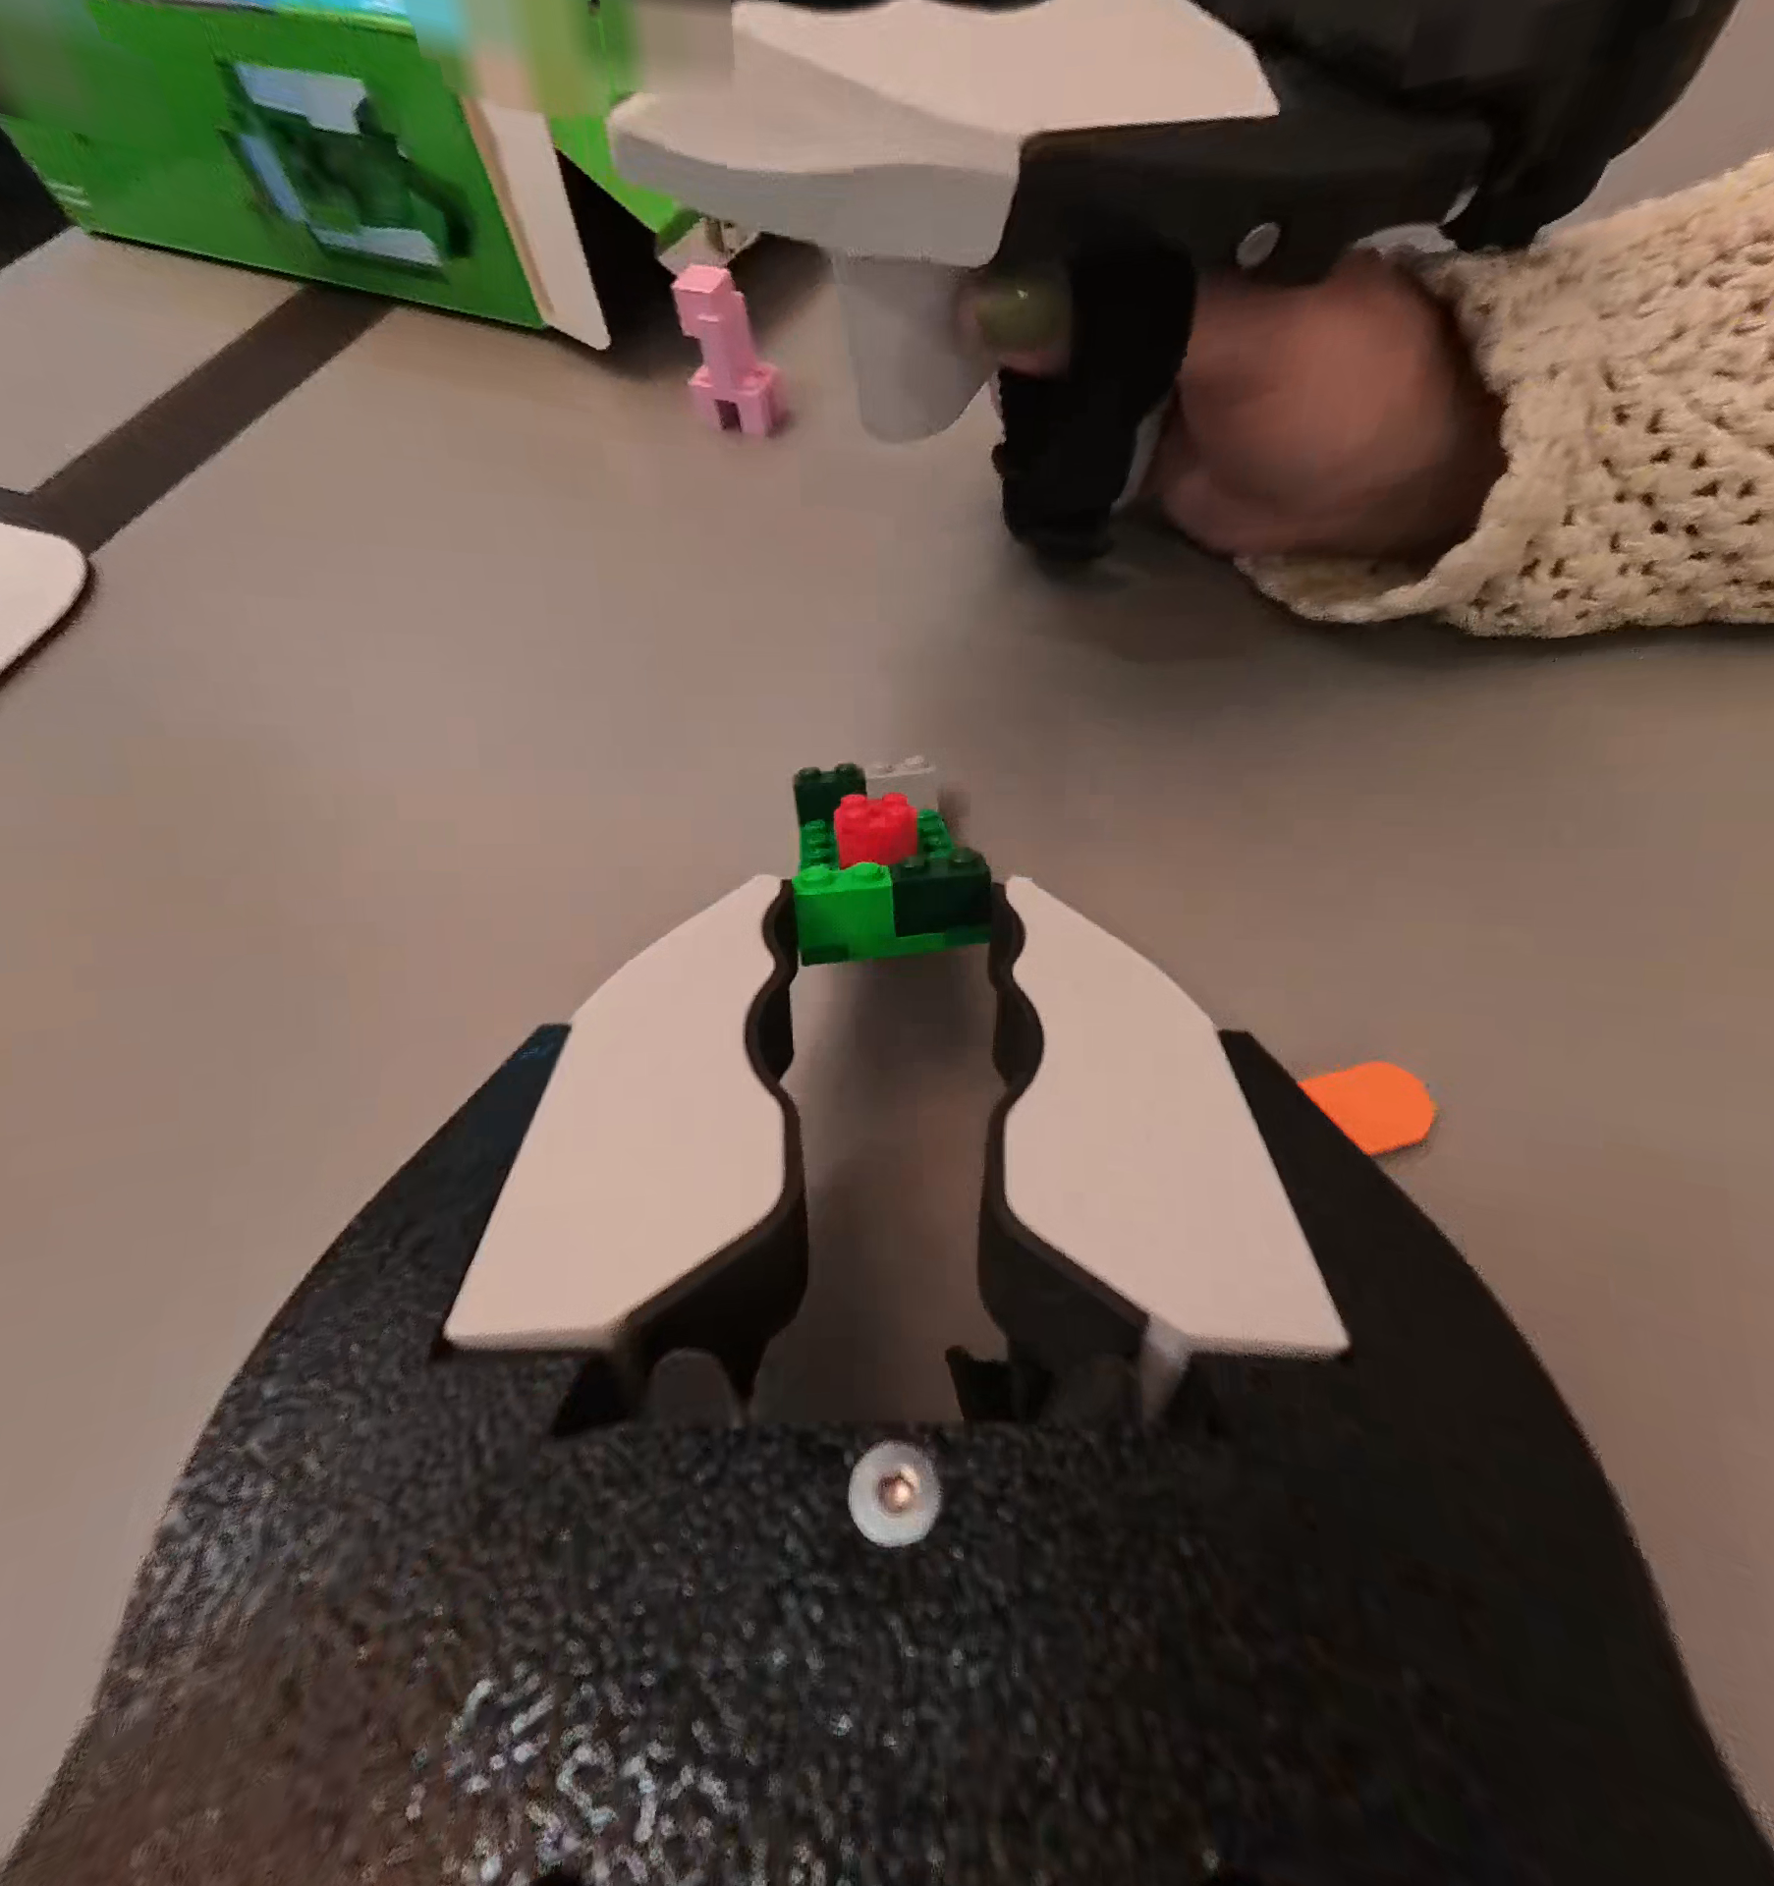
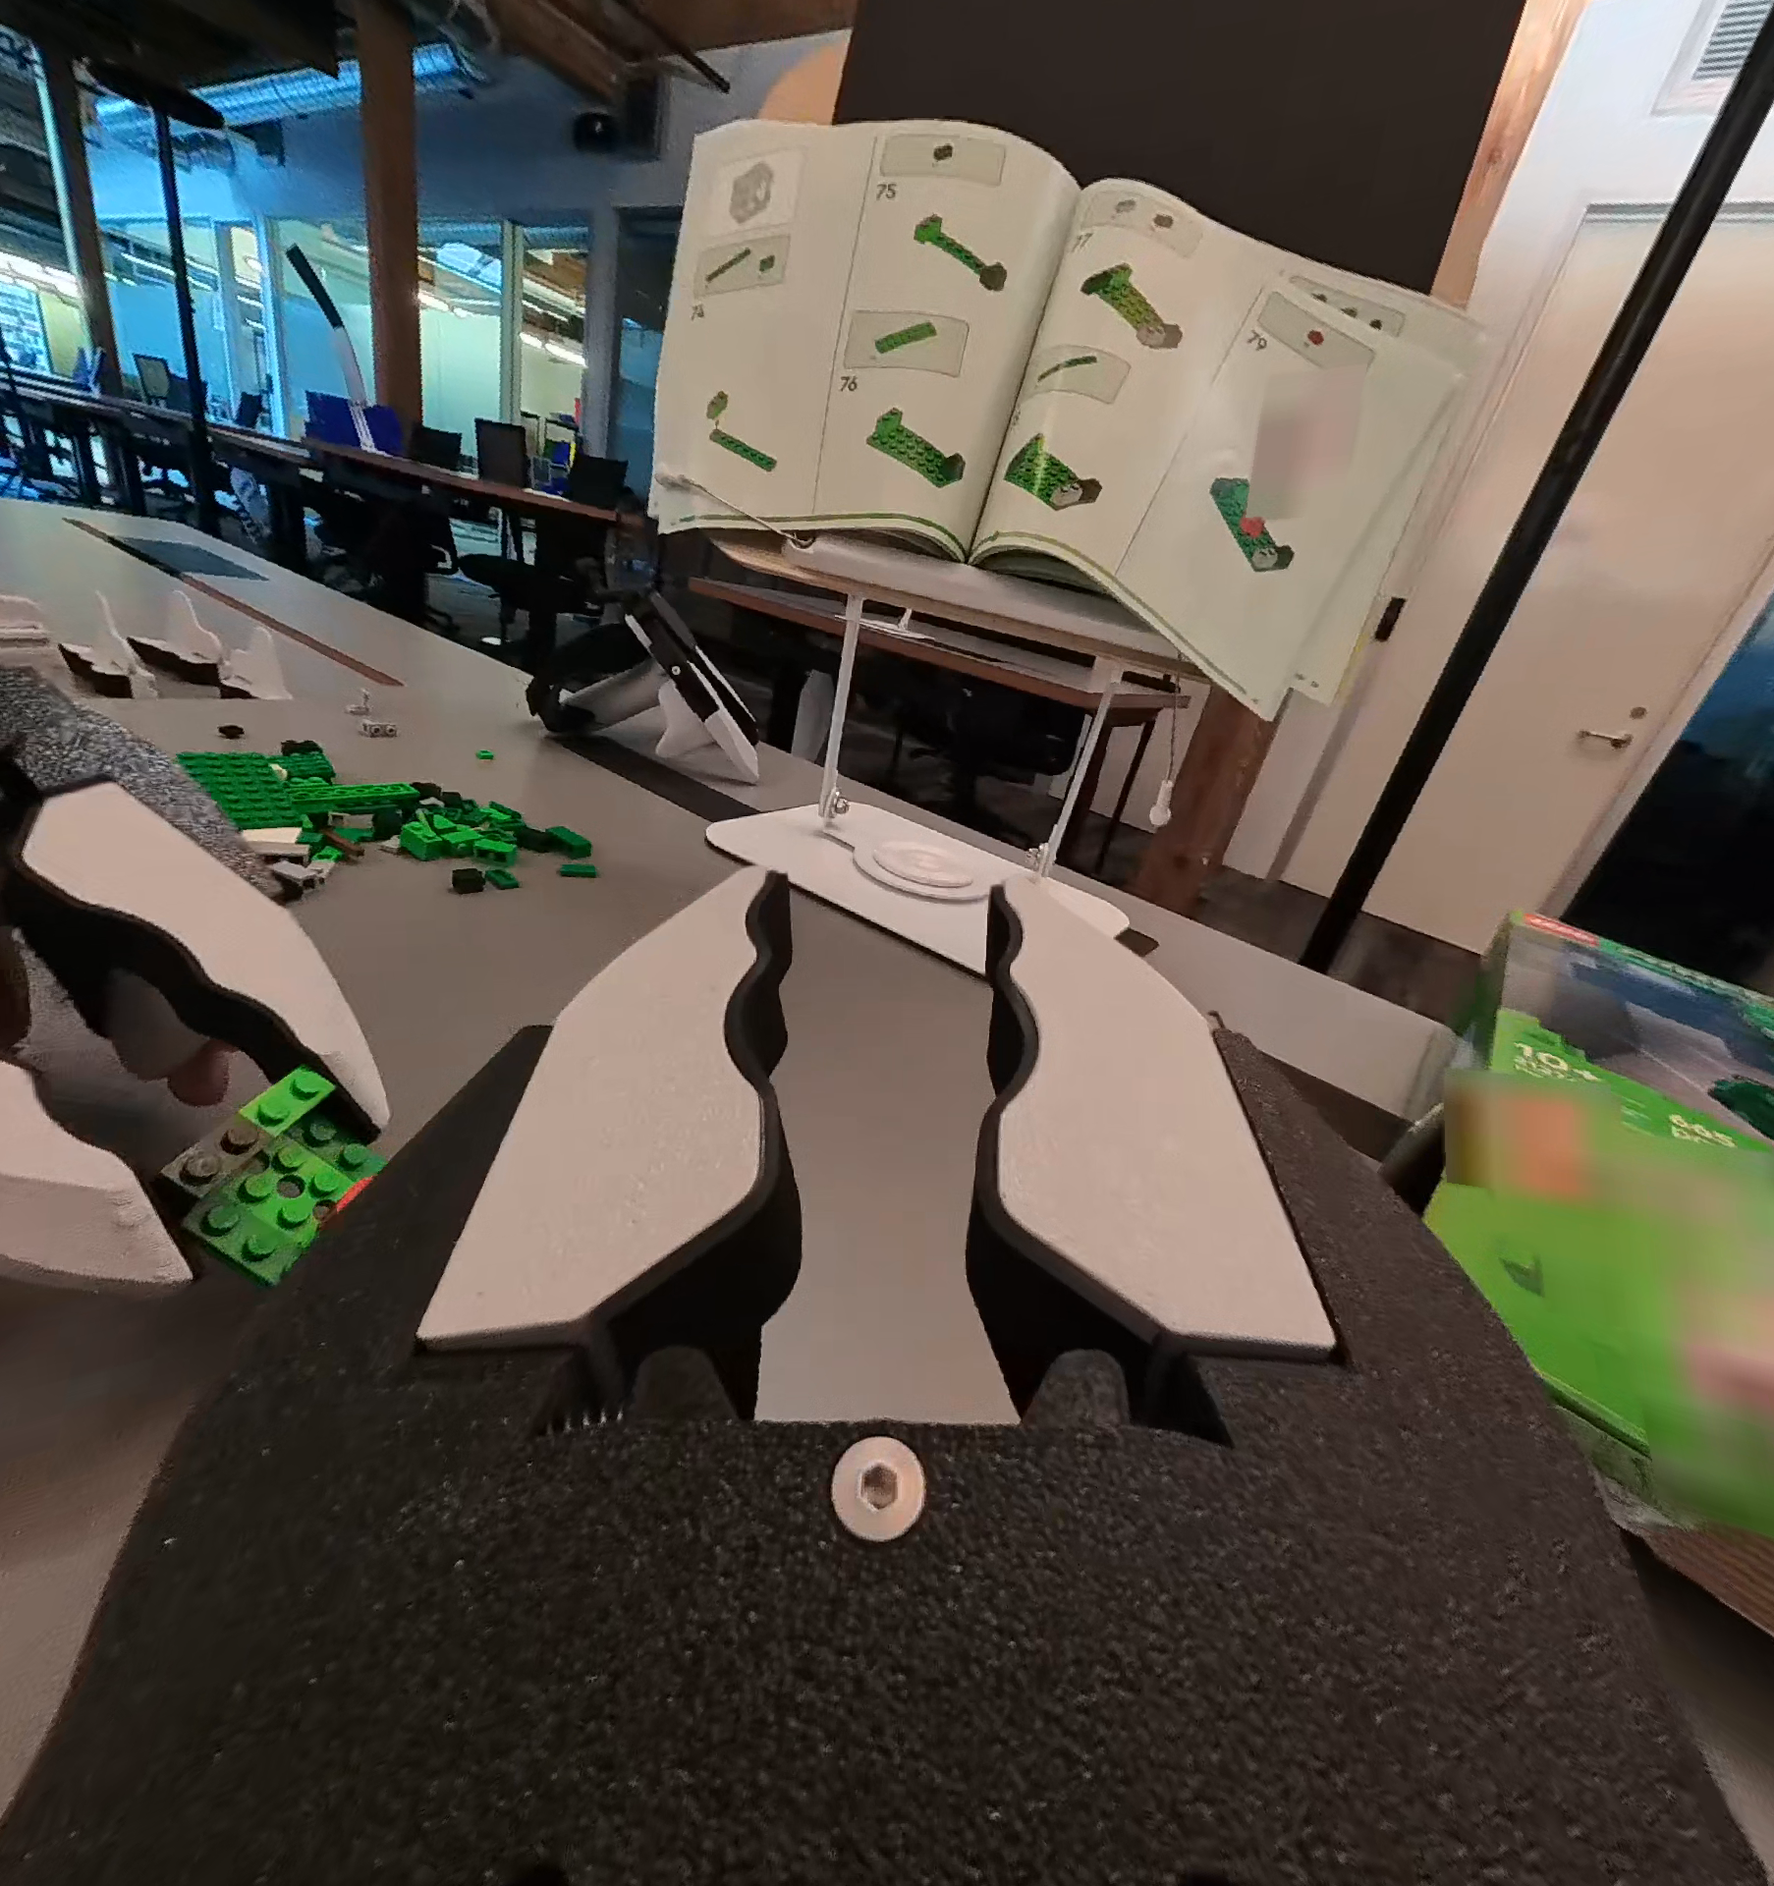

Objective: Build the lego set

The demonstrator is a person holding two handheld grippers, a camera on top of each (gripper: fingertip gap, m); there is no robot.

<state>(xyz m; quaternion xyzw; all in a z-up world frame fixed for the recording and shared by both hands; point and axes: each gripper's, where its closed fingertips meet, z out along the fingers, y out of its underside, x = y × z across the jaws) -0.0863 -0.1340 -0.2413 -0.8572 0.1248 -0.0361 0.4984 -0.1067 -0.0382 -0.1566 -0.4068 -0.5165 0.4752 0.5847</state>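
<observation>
My left gripper (image 1: 888, 919) is shut on a small lego assembly (image 1: 888, 898): a bright green plate with dark green bricks, a red piece on top and a grey piece at the far end. It is held at the fingertips just above the grey table. In the right wrist view the left gripper (image 2: 276, 1189) shows at the left edge with the same assembly (image 2: 281, 1174). My right gripper (image 2: 888, 903) is open and empty, raised above the table. It also shows in the left wrist view (image 1: 771, 286), held by a hand in a knit sleeve.
An open instruction booklet (image 2: 1016, 357) rests on a white stand (image 2: 914, 867). A pile of loose green bricks (image 2: 383, 816) lies at the left. A green set box (image 2: 1659, 1225) stands at the right. A pink lego figure (image 1: 725, 347) and an orange piece (image 1: 1373, 1107) are on the table.
</observation>
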